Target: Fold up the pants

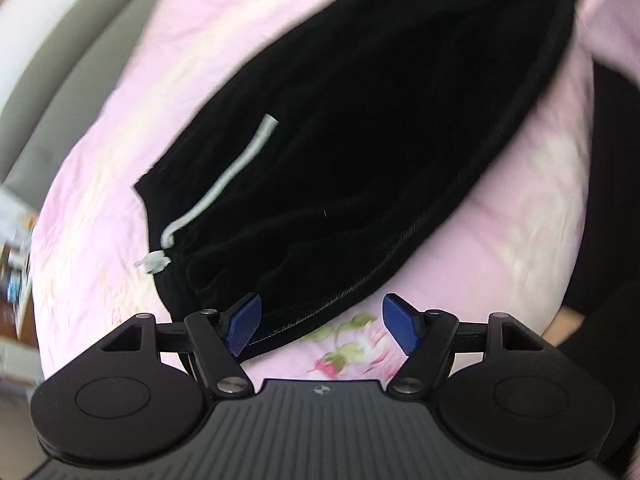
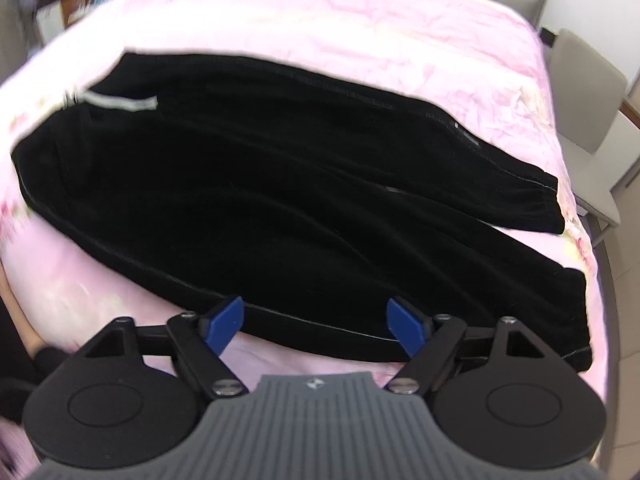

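Black pants (image 2: 280,200) on pink bedspread (image 2: 360,20) (chair (image 2: 588,92) beside); both grippers' fingers apart.

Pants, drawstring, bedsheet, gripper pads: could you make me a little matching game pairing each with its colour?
Things:
1. pants
2. drawstring
3. bedsheet
4. pads of the right gripper

Colours:
A. blue
B. pink with flowers
C. black
D. white

Pairs: 1-C, 2-D, 3-B, 4-A
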